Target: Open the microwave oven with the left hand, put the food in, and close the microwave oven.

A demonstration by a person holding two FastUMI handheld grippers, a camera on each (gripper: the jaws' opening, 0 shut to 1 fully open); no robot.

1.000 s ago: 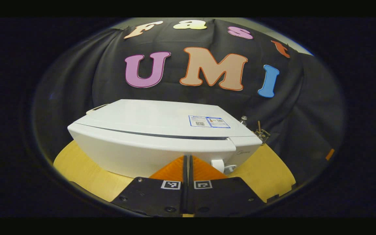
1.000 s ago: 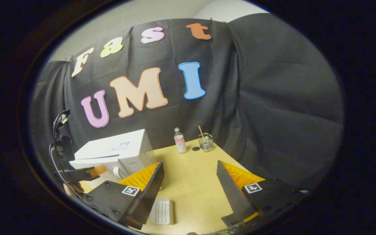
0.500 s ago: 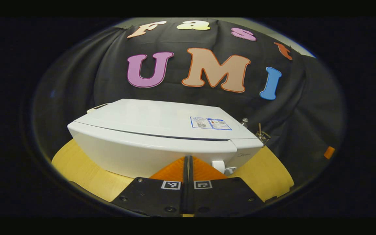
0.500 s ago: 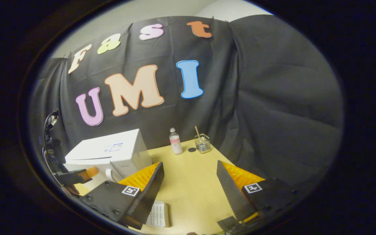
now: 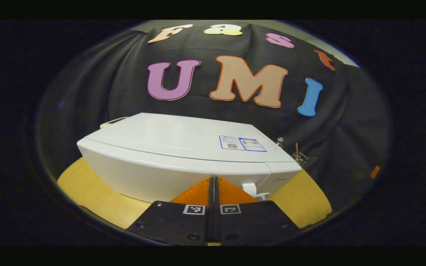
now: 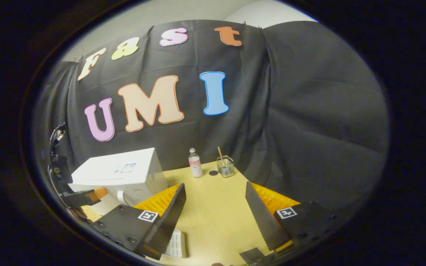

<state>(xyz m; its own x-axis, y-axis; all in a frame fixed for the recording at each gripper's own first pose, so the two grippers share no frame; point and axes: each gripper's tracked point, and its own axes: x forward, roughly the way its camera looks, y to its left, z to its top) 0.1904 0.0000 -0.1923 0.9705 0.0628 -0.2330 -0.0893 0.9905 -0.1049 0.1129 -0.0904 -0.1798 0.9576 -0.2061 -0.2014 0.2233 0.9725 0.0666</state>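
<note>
The microwave oven [image 5: 183,155] has a smooth, glossy white plastic-looking shell. The table [image 6: 216,214] looks like pale, matt wood. The bottle [image 6: 195,163] looks clear plastic; the small jar [image 6: 226,167] looks glass.

Dark gap along microwave [image 5: 183,147] door's top edge now gone, door flush.

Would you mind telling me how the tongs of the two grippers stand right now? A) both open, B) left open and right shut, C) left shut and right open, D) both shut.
C: in the left gripper view the left gripper's tongs meet in front of the microwave oven, while the right gripper's tongs stand wide apart over the table.
</note>
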